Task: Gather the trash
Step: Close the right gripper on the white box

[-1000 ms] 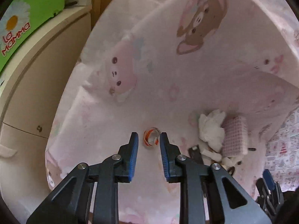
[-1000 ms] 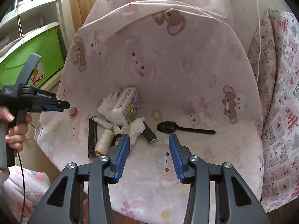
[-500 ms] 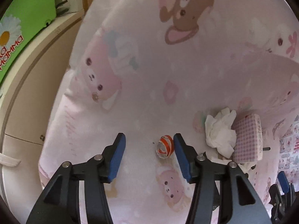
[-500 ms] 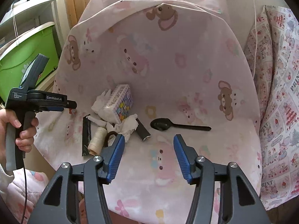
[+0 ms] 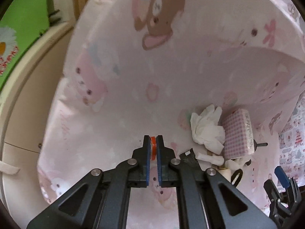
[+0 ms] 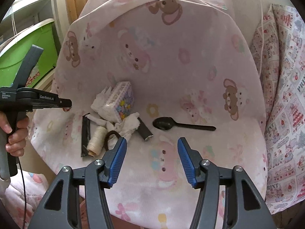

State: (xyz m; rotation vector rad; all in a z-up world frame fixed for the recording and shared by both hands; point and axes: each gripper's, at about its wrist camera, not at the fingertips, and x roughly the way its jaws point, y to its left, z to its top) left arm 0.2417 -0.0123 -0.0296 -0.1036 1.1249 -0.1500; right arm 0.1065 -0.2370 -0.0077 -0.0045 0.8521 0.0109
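Note:
My left gripper (image 5: 152, 147) is shut on a small red-and-white wrapper (image 5: 152, 146), squeezed flat between its blue pads above the pink bear-print cushion (image 5: 133, 87). In the right wrist view the same gripper (image 6: 65, 105) shows at the left, held by a hand (image 6: 16, 137). My right gripper (image 6: 150, 147) stands open over the cushion (image 6: 171, 66), nothing between its fingers. Ahead of it lie crumpled white tissues (image 6: 127, 126), a patterned tissue pack (image 6: 120, 103), a black spoon (image 6: 171, 125), a black wrapper strip (image 6: 85, 133), a cream thread spool (image 6: 96, 140) and a dark tube (image 6: 145, 130).
A green storage box (image 6: 24, 57) sits on cream shelving at the left. A printed fabric (image 6: 284, 95) hangs along the right side. A dark hair band (image 6: 110, 136) lies by my right gripper's left finger.
My left gripper opened wide around the red-and-white wrapper, then shut on it, moving forward over the cushion. My right gripper widened slightly and stayed in place.

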